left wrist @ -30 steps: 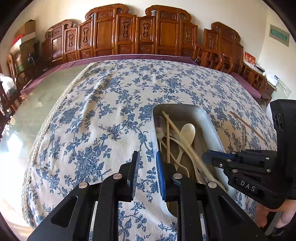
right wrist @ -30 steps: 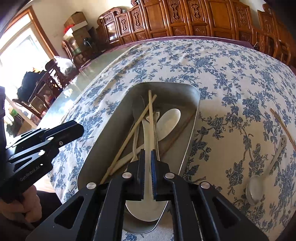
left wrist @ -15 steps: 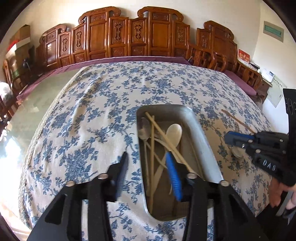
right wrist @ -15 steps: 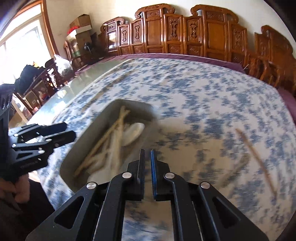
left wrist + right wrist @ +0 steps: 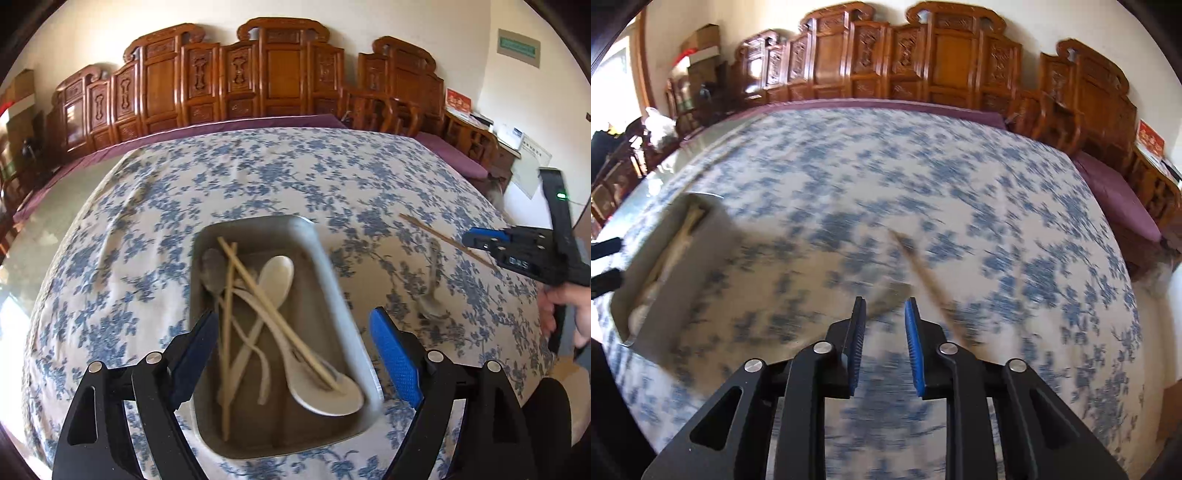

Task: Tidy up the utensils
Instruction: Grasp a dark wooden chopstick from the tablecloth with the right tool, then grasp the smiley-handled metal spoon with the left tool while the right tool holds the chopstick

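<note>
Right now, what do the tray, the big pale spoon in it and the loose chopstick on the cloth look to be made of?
The tray looks like brushed metal: dull grey with a soft sheen. The big pale spoon looks like glazed ceramic or melamine: glossy cream, thick-walled. The loose chopstick looks like bamboo or wood: matte tan; too blurred to settle.

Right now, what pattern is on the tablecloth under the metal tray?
Blue floral print on a cream ground; the tablecloth shows sharpest in the left wrist view, around the tray.
</note>
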`<state>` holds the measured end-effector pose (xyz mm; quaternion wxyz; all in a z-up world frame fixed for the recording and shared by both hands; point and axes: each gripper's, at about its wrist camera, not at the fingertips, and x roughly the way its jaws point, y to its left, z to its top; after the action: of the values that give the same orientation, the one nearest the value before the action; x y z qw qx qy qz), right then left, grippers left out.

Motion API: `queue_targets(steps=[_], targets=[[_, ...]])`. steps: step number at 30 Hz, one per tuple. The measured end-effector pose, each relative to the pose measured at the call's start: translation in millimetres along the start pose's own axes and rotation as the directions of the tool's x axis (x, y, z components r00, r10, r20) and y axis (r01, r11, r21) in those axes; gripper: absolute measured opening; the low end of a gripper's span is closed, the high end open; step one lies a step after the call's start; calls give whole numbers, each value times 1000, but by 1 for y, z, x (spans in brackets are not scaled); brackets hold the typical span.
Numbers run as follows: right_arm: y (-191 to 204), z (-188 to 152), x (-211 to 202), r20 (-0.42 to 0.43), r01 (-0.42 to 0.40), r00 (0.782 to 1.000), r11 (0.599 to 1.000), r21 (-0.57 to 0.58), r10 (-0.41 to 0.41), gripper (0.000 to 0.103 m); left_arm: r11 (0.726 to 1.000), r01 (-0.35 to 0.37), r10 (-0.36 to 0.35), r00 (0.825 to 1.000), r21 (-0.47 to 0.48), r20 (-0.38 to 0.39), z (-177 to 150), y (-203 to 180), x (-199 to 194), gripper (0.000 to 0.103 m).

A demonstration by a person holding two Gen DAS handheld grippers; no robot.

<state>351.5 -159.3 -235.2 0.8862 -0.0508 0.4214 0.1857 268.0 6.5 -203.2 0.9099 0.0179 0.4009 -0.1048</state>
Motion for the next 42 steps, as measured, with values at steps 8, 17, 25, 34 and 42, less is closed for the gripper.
queue_targets(steps=[8,17,25,34,42], targets=[[-46,-7,37,-63,11,998,999,30,-9,27,999,14,-14,1000,35,-1,1,-25,2,80],[-43,-6,50,-86,-15,996,1000,-25,13,27,996,22,-20,1000,91,-22,2,-57,9,80],[-43,-26,30,-121,-21,993,998,-51,15,6,989,34,-29,999,141,-41,3,-83,14,80],[-54,-68,-11,-111,8,994,1000,5,-7,6,985,76,-64,995,157,-80,3,-111,28,80],[-60,-84,-21,-97,8,995,999,34,-4,6,970,100,-73,989,221,-130,15,-135,62,62]])
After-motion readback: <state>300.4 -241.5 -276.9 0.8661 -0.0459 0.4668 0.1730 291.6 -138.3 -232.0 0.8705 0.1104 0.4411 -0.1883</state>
